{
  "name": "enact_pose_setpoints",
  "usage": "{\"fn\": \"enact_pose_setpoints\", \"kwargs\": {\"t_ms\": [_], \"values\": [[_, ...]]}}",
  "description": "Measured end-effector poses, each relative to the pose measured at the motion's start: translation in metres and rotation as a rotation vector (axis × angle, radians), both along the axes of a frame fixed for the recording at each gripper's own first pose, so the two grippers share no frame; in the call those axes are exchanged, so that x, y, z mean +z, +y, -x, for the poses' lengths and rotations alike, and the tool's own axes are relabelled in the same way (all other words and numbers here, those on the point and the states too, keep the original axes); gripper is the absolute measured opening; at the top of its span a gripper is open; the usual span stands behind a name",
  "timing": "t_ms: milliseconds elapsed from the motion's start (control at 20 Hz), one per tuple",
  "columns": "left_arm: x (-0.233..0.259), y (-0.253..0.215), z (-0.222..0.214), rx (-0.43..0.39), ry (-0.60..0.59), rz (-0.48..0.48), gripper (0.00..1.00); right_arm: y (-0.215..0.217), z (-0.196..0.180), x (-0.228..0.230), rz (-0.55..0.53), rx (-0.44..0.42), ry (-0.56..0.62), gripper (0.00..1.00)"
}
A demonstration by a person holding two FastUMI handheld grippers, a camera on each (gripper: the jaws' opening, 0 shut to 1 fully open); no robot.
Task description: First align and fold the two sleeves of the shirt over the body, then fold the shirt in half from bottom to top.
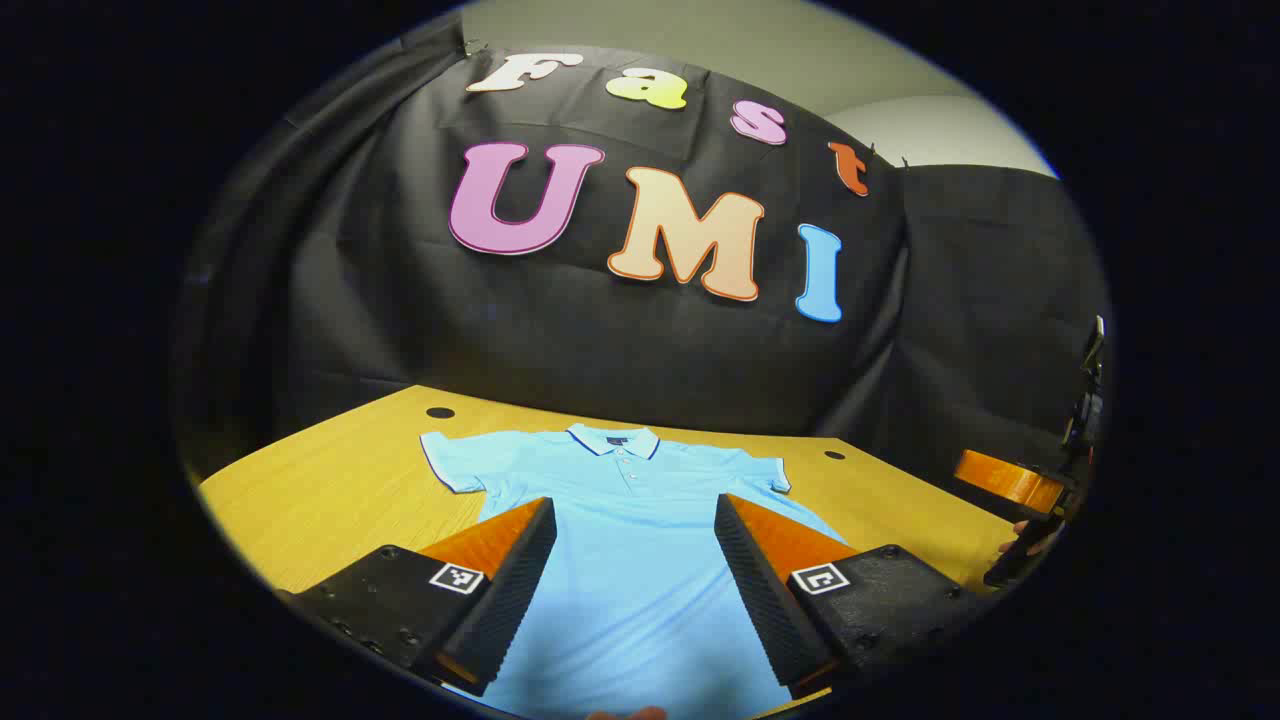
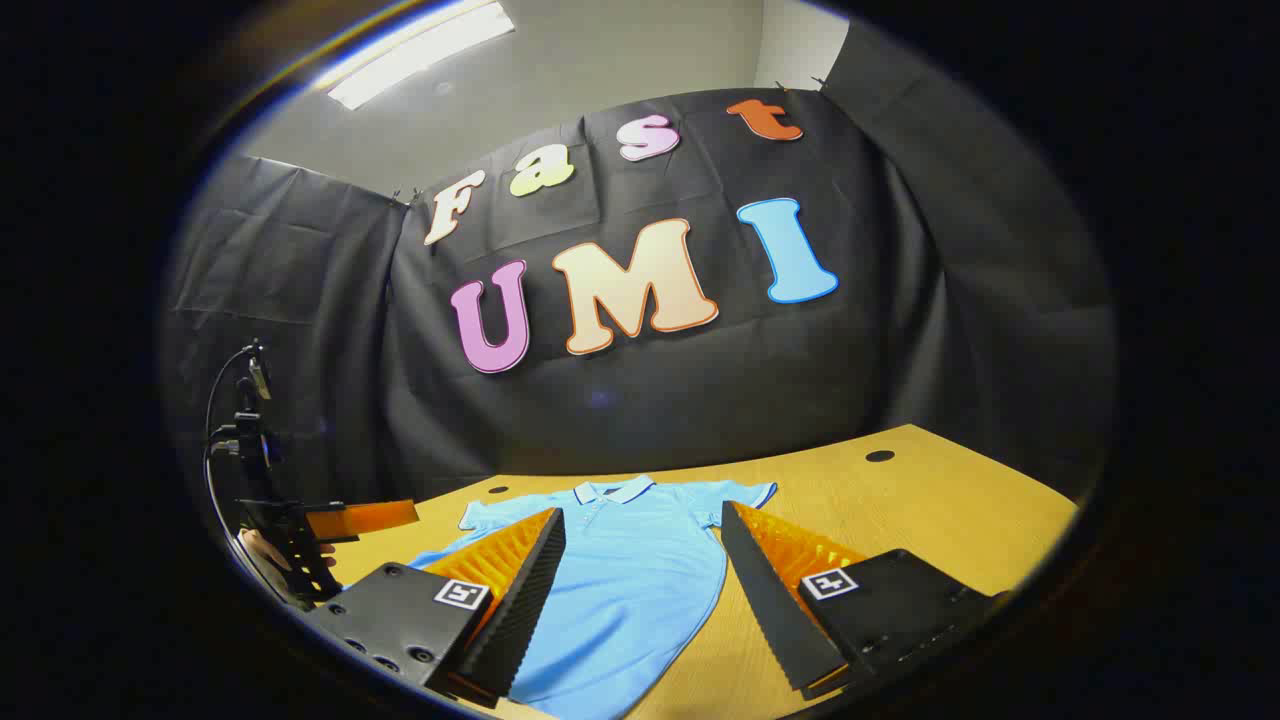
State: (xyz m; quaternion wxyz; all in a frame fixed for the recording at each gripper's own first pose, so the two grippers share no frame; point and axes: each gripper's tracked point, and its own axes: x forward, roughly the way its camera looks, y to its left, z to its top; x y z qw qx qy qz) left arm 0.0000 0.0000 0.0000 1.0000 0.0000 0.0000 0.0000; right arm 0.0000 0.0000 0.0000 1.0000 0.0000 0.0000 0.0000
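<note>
A light blue polo shirt (image 1: 630, 530) lies flat on the wooden table (image 1: 330, 490), collar toward the far wall and both short sleeves spread out. My left gripper (image 1: 635, 515) hovers open above the shirt's body, nothing between its fingers. In the right gripper view the same shirt (image 2: 620, 560) lies with its collar far from me. My right gripper (image 2: 640, 525) stands open over the shirt's right side, holding nothing. The right gripper (image 1: 1030, 500), with a hand on it, shows at the right edge of the left gripper view. The left gripper (image 2: 340, 525) shows at the left edge of the right gripper view.
The table (image 2: 900, 510) has round cable holes (image 1: 440, 412) near its far corners, with another cable hole (image 2: 880, 456) at the right. Bare wood runs to the right of the shirt. Black cloth walls close the booth behind the table.
</note>
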Motion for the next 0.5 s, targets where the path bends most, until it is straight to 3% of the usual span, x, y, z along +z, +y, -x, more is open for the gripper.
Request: {"fn": "enact_pose_setpoints", "kwargs": {"t_ms": [500], "values": [[-0.0023,0.0017,0.002,0.008,0.019,-0.009,0.95,0.0007,-0.0022,-0.0072,0.009,0.003,0.021,0.97]]}}
